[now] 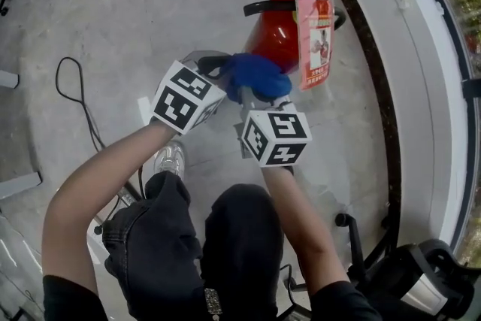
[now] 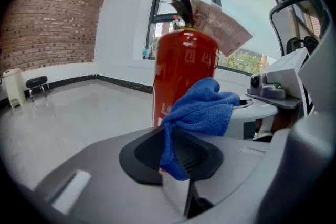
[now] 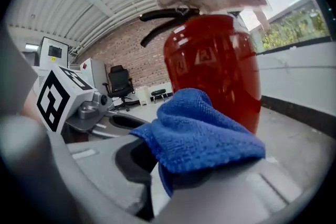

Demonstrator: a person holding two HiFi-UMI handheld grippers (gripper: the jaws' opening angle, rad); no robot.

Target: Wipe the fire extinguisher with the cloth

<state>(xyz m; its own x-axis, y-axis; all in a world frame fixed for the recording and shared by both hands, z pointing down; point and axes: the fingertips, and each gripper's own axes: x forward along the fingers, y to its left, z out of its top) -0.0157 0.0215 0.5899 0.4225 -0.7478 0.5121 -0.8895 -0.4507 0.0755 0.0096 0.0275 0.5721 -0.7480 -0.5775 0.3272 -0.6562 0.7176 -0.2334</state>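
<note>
Glossy red fire extinguisher [image 2: 184, 71], nubby blue cloth [image 2: 202, 107] — smooth grey floor [image 1: 135, 4], creased paper tag [image 1: 314, 41].

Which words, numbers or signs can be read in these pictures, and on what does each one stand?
No text can be read.
Paper tag on the fire extinguisher: red and white print, too small to read.
White print low on the fire extinguisher body: blurred, partly behind the blue cloth.
Two marker cubes: black-and-white square patterns only, no words.
</note>
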